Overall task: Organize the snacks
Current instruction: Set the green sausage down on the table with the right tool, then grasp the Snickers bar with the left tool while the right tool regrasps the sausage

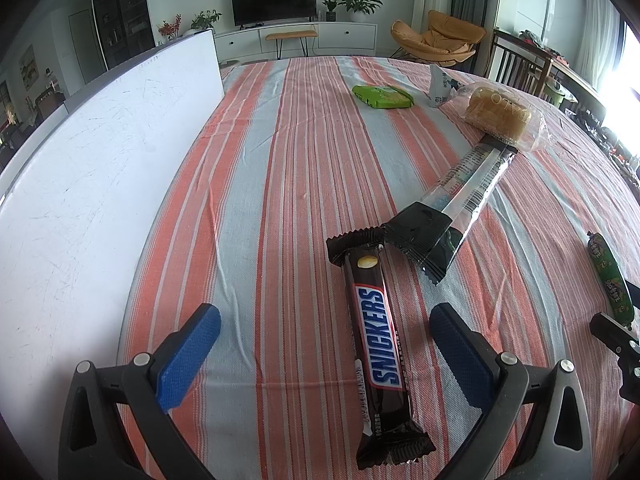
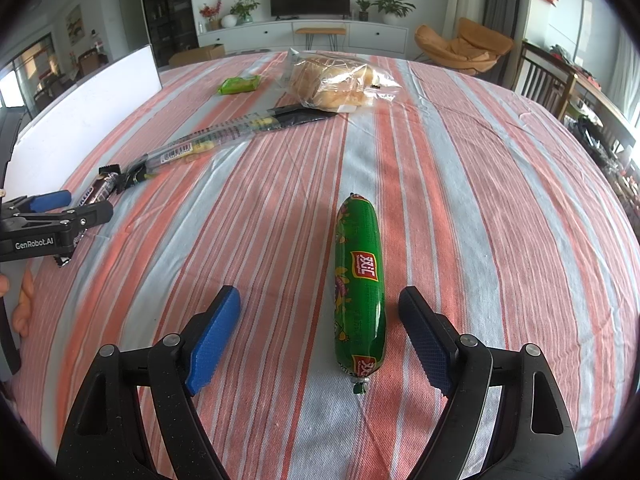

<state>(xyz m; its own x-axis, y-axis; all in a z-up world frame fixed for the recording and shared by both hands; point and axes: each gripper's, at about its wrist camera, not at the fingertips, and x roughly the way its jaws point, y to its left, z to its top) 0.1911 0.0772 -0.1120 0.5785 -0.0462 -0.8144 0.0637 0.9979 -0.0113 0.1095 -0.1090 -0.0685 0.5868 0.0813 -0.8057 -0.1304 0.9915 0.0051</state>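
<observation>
A brown Snickers bar (image 1: 380,356) lies on the striped tablecloth between the fingers of my left gripper (image 1: 326,320), which is open around it without touching. A green sausage (image 2: 359,288) lies lengthwise between the fingers of my right gripper (image 2: 320,304), also open. The sausage also shows at the right edge of the left wrist view (image 1: 610,280). A long clear-and-black packet (image 1: 452,208) lies just beyond the Snickers bar. A bagged bread loaf (image 1: 500,116), a green packet (image 1: 382,96) and a small white pouch (image 1: 439,88) lie farther back.
A white board (image 1: 80,208) lies along the left side of the table. The left gripper (image 2: 56,216) shows at the left in the right wrist view, over the Snickers bar (image 2: 100,188). Wooden chairs (image 2: 548,80) stand past the table's right edge.
</observation>
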